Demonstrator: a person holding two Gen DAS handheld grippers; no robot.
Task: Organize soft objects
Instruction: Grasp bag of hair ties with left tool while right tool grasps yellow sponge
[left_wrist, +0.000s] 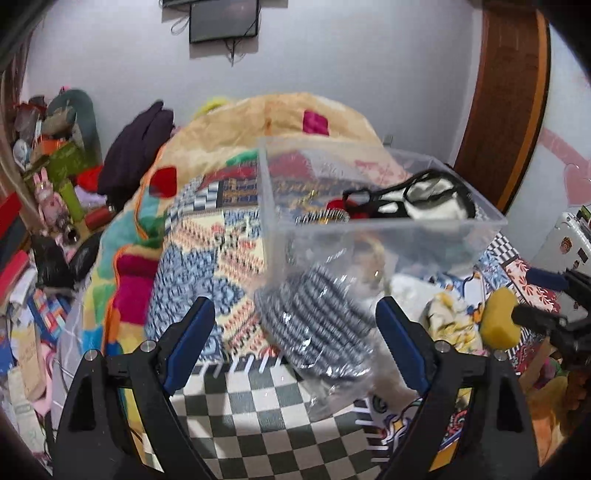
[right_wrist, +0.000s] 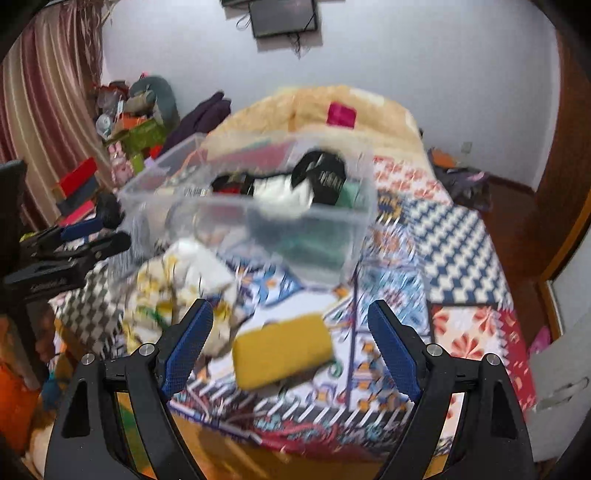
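Observation:
A clear plastic bin (left_wrist: 388, 225) stands on the bed and holds black and white fabric pieces (left_wrist: 417, 199); it also shows in the right wrist view (right_wrist: 258, 218). A grey striped item in a clear bag (left_wrist: 314, 325) lies in front of the bin, between the fingers of my open left gripper (left_wrist: 295, 314), untouched. A yellow sponge (right_wrist: 282, 349) lies on the patterned bedspread between the open fingers of my right gripper (right_wrist: 290, 321); it also shows in the left wrist view (left_wrist: 498, 321). A yellow-white cloth (right_wrist: 177, 288) lies left of the sponge.
The bed carries a patchwork bedspread (right_wrist: 454, 240) and a plush blanket (left_wrist: 229, 122). Cluttered boxes and toys (left_wrist: 55, 177) stand along the left wall. A wooden door (left_wrist: 506, 99) is at the right, a white appliance (left_wrist: 569, 240) beside the bed.

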